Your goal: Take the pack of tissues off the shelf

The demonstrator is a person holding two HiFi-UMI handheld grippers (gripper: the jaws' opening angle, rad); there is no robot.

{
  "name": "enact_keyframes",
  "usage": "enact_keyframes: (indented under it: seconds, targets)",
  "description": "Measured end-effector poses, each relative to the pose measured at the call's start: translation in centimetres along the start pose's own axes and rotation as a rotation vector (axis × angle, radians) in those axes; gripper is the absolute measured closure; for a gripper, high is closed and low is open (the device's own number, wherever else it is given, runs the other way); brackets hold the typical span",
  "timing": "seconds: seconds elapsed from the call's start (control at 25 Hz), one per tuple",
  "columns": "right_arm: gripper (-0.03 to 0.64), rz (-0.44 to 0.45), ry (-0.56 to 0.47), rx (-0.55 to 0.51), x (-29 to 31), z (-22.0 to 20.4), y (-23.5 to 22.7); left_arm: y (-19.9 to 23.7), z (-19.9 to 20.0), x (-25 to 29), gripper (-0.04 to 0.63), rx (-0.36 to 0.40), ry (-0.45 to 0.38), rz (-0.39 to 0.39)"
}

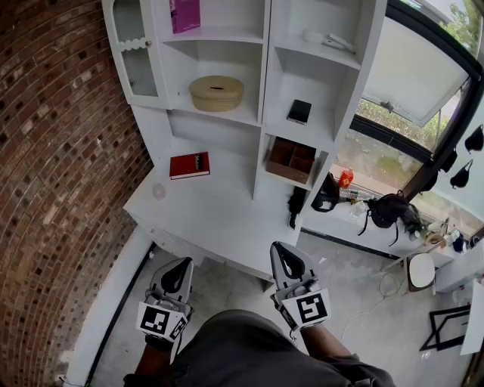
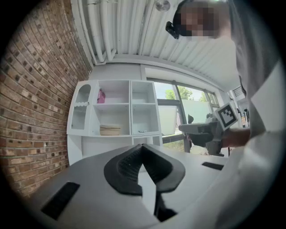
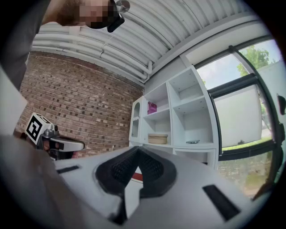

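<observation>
A magenta pack (image 1: 185, 13) stands on the top left shelf of the white shelf unit (image 1: 264, 91); it also shows small in the left gripper view (image 2: 101, 95) and the right gripper view (image 3: 152, 107). One shelf below it sits a tan oval box (image 1: 216, 92) with a slot in its lid. My left gripper (image 1: 175, 276) and right gripper (image 1: 287, 261) are held low, close to my body and well short of the shelves. Both are shut with nothing between the jaws, as the left gripper (image 2: 142, 150) and right gripper (image 3: 137, 154) views confirm.
A red book (image 1: 190, 165) lies on the white desk top (image 1: 204, 212) under the shelves. A flat black thing (image 1: 299, 111) and a wooden organiser (image 1: 291, 160) fill the right compartments. A brick wall (image 1: 60, 151) stands at the left. Windows and a cluttered sill (image 1: 378, 208) are at the right.
</observation>
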State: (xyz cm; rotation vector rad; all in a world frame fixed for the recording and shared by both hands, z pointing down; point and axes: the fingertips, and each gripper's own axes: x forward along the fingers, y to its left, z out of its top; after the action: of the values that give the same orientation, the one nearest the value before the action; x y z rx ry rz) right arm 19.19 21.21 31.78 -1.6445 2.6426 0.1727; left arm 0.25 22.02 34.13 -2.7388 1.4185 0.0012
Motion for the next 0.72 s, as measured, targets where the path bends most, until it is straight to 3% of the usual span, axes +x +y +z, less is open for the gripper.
enact_keyframes:
  seconds: [0.56, 0.72]
  targets:
    - [0.617, 0.016, 0.011, 0.011, 0.13, -0.83, -0.33, -0.27, -0.7, 0.69, 0.595, -0.007, 0.011, 0.007]
    - [0.602, 0.059, 0.001, 0.02, 0.24, -0.78, -0.2, -0.19, -0.53, 0.91, 0.594, -0.021, -0.003, 0.02]
